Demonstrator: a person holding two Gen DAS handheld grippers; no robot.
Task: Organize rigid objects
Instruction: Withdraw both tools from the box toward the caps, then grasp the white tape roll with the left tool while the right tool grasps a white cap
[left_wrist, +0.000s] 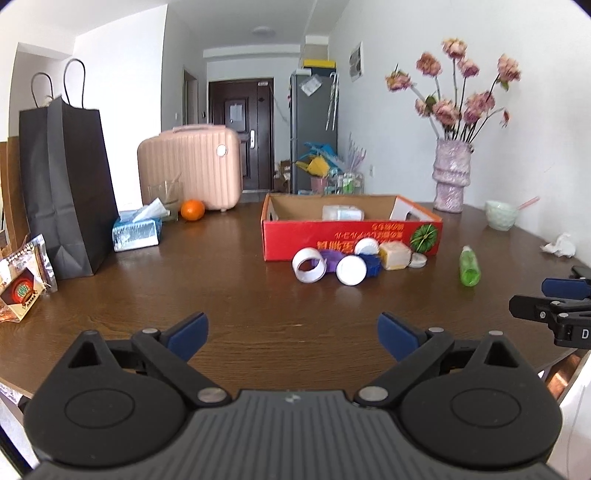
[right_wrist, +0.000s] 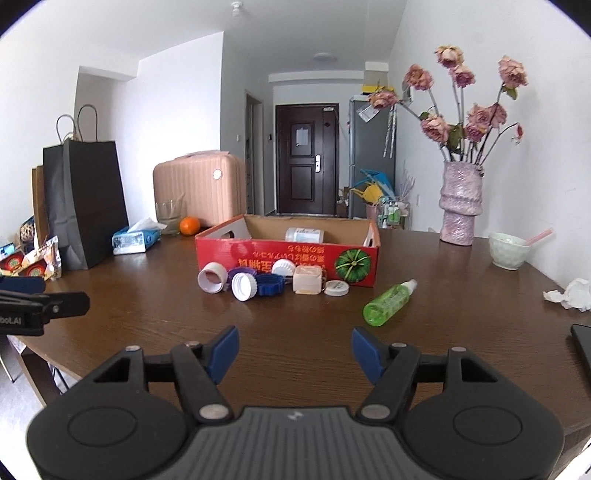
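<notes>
A red cardboard box (left_wrist: 351, 236) (right_wrist: 288, 264) stands open on the brown table, with a white container (left_wrist: 342, 213) (right_wrist: 304, 234) inside. Against its front lies a cluster of caps: a white ring cap (left_wrist: 309, 264) (right_wrist: 212, 277), purple and blue caps (right_wrist: 269, 284), a white screw cap (left_wrist: 351, 270) (right_wrist: 243, 286), a beige cube (left_wrist: 395, 255) (right_wrist: 307, 280) and a flat white lid (right_wrist: 337, 288). A green spray bottle (left_wrist: 469, 266) (right_wrist: 389, 301) lies to the right. My left gripper (left_wrist: 293, 336) and right gripper (right_wrist: 293, 352) both hover open and empty over the table's near edge.
A black paper bag (left_wrist: 70, 181), a tissue box (left_wrist: 137, 230), an orange (left_wrist: 192, 209) and a pink suitcase (left_wrist: 190, 166) stand at the left. A vase of flowers (right_wrist: 461, 203), a pale bowl (right_wrist: 509, 249) and crumpled tissue (right_wrist: 570, 295) are at the right. Snack packets (left_wrist: 22, 284) lie far left.
</notes>
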